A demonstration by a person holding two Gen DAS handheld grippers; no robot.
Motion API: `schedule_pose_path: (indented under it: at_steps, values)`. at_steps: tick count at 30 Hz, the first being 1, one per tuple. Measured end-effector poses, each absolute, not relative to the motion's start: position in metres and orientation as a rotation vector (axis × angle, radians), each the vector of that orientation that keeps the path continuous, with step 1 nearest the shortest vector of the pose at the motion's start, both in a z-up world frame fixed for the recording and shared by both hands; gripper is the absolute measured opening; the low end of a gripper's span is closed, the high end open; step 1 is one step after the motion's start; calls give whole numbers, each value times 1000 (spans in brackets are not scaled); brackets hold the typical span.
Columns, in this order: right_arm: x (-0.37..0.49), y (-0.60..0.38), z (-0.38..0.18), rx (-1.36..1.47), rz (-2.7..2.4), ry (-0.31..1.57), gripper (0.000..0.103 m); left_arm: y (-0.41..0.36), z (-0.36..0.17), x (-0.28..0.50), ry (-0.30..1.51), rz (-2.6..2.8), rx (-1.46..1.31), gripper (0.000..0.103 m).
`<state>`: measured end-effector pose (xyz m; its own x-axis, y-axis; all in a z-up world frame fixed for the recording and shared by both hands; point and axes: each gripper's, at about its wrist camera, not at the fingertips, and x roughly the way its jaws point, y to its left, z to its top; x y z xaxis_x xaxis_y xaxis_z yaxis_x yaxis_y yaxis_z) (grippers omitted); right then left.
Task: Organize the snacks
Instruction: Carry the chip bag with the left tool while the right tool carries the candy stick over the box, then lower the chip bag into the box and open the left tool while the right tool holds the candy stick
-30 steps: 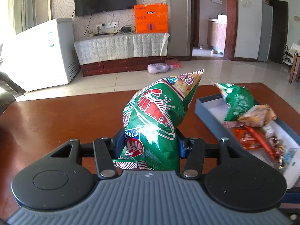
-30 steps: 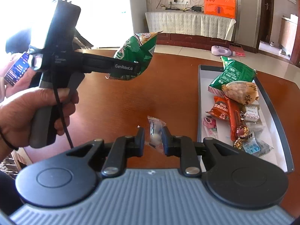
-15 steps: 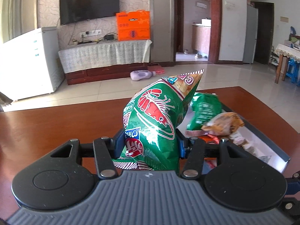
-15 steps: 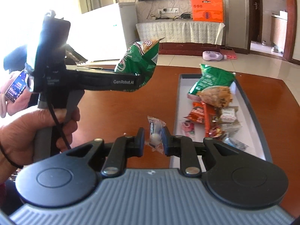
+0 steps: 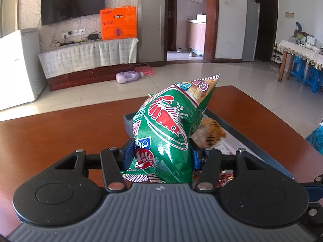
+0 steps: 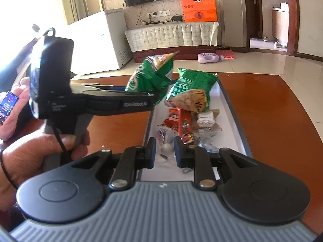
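My left gripper [image 5: 161,151] is shut on a green shrimp-chip bag [image 5: 169,129], whose top points up and to the right. From the right wrist view that bag [image 6: 151,76] hangs over the far left edge of the grey tray [image 6: 230,109]. My right gripper [image 6: 164,151] is shut on a small clear-wrapped candy [image 6: 166,148], held above the tray's near end. Inside the tray lie a second green bag [image 6: 193,84], a brown packet [image 6: 191,100], red packets [image 6: 181,121] and several small sweets. In the left wrist view the held bag hides most of the tray [image 5: 242,137].
The tray sits on a reddish-brown wooden table [image 6: 272,100]. A hand [image 6: 46,147] grips the left gripper's handle at the left of the right wrist view. Another hand holds a phone [image 6: 7,106] at the far left edge. The floor lies beyond the table's far edge.
Both grippers have moved toward the tray. The green bag has gone from beside the tray to over its far left edge. The candy now hangs over the tray's near end instead of the table.
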<state>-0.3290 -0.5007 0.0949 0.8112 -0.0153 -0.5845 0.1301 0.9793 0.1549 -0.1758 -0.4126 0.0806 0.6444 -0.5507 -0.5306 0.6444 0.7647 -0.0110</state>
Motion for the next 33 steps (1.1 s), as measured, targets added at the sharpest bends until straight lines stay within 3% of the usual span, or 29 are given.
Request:
schedule_pose_path:
  at_steps: [20, 26, 33]
  values:
    - [-323, -532, 86, 264, -144, 616, 22, -438, 66, -219, 551, -707, 177, 60]
    - [-326, -535, 84, 277, -156, 618, 22, -422, 66, -219, 588, -707, 148, 75]
    - [-322, -538, 83, 285, -160, 626, 22, -408, 68, -226, 595, -705, 147, 81]
